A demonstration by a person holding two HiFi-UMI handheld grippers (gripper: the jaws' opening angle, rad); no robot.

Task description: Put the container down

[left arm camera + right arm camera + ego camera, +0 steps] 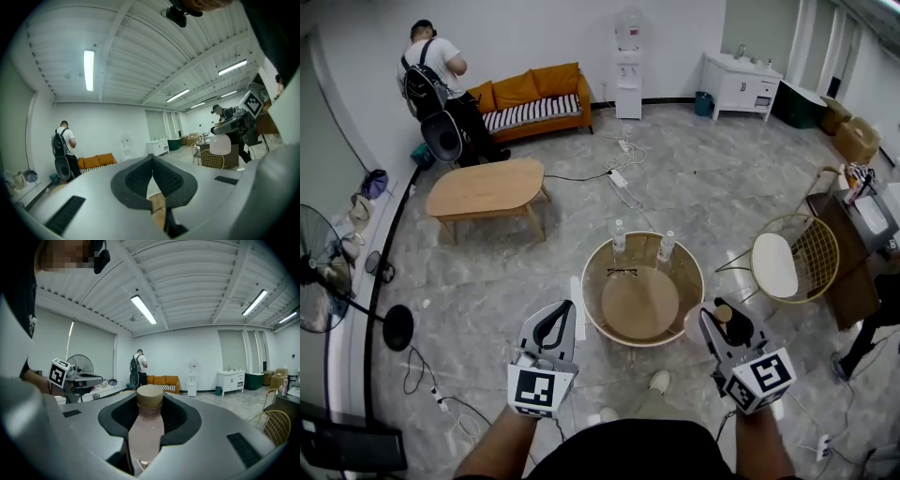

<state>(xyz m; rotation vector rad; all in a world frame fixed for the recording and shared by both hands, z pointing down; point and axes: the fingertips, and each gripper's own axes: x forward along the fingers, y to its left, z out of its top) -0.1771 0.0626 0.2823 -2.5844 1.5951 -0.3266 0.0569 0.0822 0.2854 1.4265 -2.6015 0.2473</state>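
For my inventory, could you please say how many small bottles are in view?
3: two clear plastic bottles upright on the round wooden table's far edge, one tan-capped pink bottle in the right gripper. None seem hidden.

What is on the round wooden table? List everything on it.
The left water bottle and right water bottle stand by the far rim; eyeglasses lie before them. The round table is otherwise bare. The right tool, holding a tan-capped bottle, covers its near-right edge.

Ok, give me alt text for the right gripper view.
The right gripper is shut on a pale pink bottle with a tan cap. Beyond are an orange sofa and a standing person.
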